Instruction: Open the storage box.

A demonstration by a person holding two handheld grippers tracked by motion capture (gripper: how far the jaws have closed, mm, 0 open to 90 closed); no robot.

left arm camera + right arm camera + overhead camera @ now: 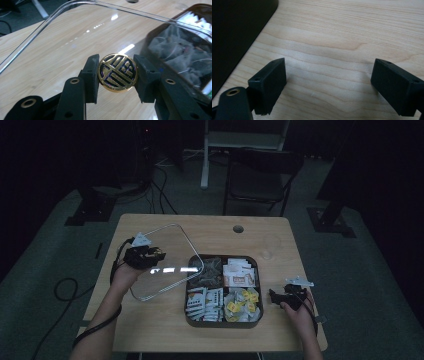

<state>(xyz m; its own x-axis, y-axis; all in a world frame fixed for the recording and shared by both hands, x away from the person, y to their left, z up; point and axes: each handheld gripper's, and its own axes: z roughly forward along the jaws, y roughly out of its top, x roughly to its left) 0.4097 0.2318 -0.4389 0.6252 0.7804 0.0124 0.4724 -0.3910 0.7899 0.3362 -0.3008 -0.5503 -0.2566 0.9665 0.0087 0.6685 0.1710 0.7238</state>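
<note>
A clear square lid (165,260) is held tilted over the left half of the table, its right edge over a dark four-part tray (257,292). My left gripper (150,256) is shut on the lid's round gold and dark knob (117,73), one jaw on each side. Through the lid I see the tray's compartment of mesh tea bags (175,50). The tray holds tea bags (207,269), orange-and-white packets (239,272), white sachets (205,304) and yellow packets (242,304). My right gripper (328,83) stands open over bare wood just right of the tray (234,37), also seen as the right gripper (276,296) from above.
The wooden table (260,237) has a round cable hole (238,228) near its far edge. A dark folding chair (260,177) and a white stand (205,155) are behind the table. Cables (65,290) lie on the floor at the left.
</note>
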